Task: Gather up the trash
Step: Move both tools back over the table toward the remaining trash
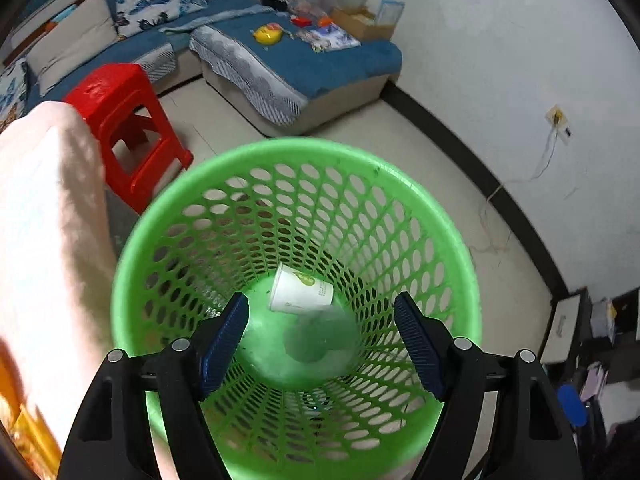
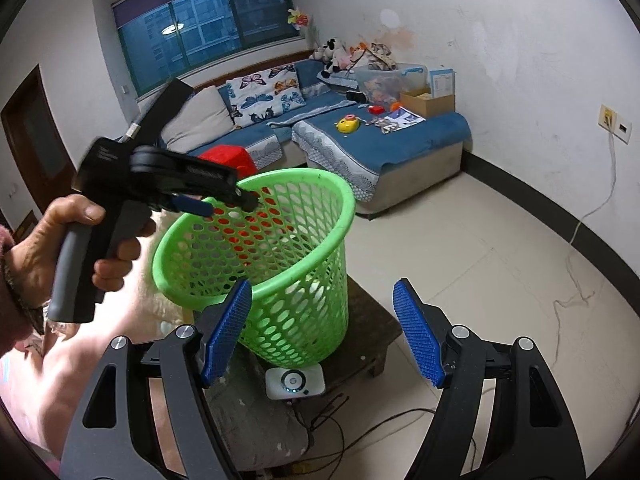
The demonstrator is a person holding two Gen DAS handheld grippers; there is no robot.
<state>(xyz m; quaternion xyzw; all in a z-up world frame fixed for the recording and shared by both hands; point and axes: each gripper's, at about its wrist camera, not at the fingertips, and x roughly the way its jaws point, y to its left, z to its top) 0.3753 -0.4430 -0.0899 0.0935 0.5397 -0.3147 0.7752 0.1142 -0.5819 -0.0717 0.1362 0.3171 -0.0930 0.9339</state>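
From my left wrist view, the left gripper (image 1: 322,344) hangs over the mouth of the green basket (image 1: 460,248), its jaws spread wide and holding nothing. Between the fingers, on the basket floor, I see a blurred grey-green shape (image 1: 316,340) that I cannot identify; just past it a white paper cup (image 1: 300,290) lies on its side. The basket's near rim is cut off behind the gripper arms. A pale cloth (image 1: 48,248) fills the left edge, its extent hidden. From my right wrist view, the right gripper (image 2: 322,328) also stands released and bare, beside the basket, which sits on a dark low counter (image 2: 372,320) with a small white device (image 2: 295,384) at its foot. Beyond are the red stool (image 1: 120,120) and blue sofa (image 2: 420,140).
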